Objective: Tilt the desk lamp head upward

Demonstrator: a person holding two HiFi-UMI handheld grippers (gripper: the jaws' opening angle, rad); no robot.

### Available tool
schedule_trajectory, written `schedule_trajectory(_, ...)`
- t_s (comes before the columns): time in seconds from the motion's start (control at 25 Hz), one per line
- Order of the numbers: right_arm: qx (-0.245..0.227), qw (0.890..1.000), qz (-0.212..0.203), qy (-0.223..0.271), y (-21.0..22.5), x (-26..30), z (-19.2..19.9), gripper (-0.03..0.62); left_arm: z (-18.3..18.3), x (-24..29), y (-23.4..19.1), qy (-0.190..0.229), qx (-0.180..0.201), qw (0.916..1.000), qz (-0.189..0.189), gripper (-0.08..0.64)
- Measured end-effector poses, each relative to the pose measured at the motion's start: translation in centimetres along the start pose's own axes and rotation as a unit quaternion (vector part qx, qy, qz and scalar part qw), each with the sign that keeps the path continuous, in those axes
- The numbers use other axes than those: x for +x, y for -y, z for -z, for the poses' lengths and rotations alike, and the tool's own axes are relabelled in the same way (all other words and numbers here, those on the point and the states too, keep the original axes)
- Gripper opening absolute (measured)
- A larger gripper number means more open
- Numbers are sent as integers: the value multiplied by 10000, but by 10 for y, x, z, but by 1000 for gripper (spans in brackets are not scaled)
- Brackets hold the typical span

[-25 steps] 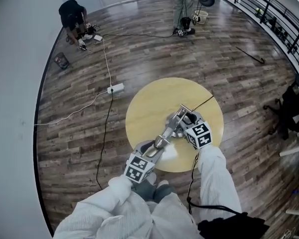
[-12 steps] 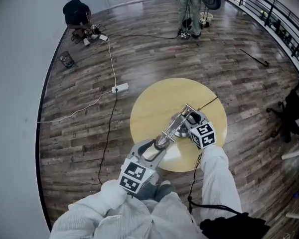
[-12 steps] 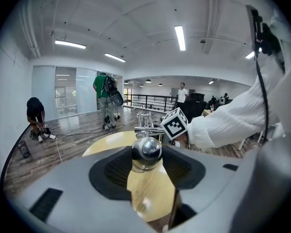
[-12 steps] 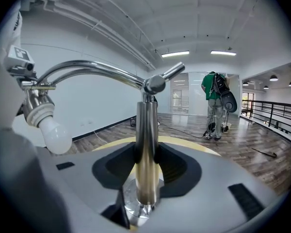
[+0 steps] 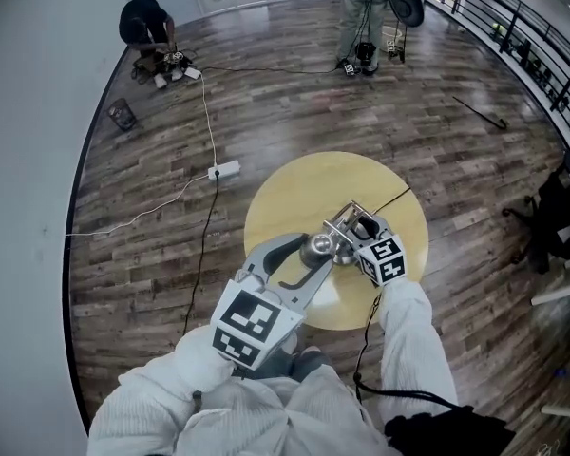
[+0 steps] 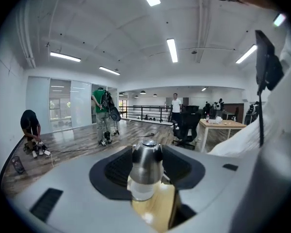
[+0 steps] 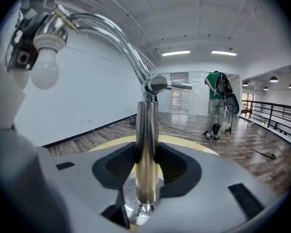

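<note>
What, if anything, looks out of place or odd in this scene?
Nothing spilled or broken. The desk lamp has a bare bulb, and a white cable with a power strip trails across the floor.

Floor: dark wood-look planks, glossy near the windows.
Walls: plain and pale, with dark skirting.
Windows: tall glazed panels at the far end.
Light: long ceiling strips, lit.
Furniture: round pale-wood table; far off, a desk and a black office chair.
Railing: black, along the right side.
Cables: white lead with power strip; black lead across the floor.
People: one crouched by the wall, one standing in green.
</note>
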State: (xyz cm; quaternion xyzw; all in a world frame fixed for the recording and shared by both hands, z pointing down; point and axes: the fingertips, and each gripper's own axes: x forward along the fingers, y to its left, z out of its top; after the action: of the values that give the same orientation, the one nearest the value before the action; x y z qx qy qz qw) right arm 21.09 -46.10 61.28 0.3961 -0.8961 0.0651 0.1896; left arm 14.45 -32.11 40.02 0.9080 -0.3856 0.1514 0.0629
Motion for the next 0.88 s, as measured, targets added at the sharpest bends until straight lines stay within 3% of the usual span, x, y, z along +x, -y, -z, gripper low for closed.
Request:
schedule_trajectory(0.24,-33,10000,34,-48,-4,2,3,153,-50,22,-1,79,373,9989,255,192)
schedule_trajectory(0.88,-94,9999,116,-57,-2,0,3,153,-113,89,-3,-384,842,9937,637,192)
